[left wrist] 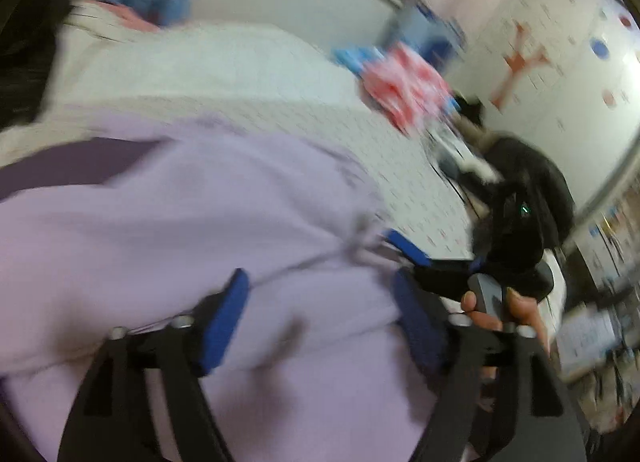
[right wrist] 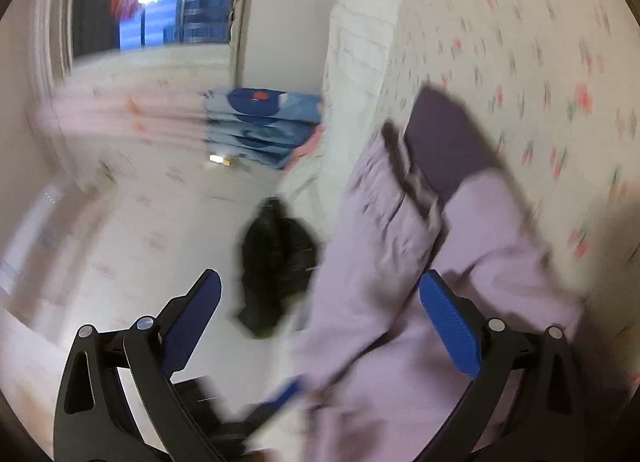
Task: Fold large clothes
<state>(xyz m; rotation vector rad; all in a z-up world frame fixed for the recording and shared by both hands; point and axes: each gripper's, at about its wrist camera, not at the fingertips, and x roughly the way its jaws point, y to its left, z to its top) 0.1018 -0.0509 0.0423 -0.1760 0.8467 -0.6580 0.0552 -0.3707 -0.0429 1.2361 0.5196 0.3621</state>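
Your largest thing is the bed (left wrist: 248,74), covered by a white sheet with small flowers. On it lies the lilac garment (left wrist: 180,230), which has a dark purple part (left wrist: 68,166) near one end; in the right wrist view this same garment runs from the dark purple part down to the bottom edge. Both pictures are blurred.

Your left gripper (left wrist: 316,326) has its fingers spread wide. The lilac cloth is under and between the blue pads (left wrist: 224,322), but they do not press on it.

Your right gripper (right wrist: 320,326) also has its fingers spread apart. The garment lies close to the right blue pad (right wrist: 452,326), and I cannot tell if it touches. The left pad is over the bare sheet.

A black bag (right wrist: 276,270) lies beside the garment. A folded blue pile (right wrist: 260,122) is farther back.
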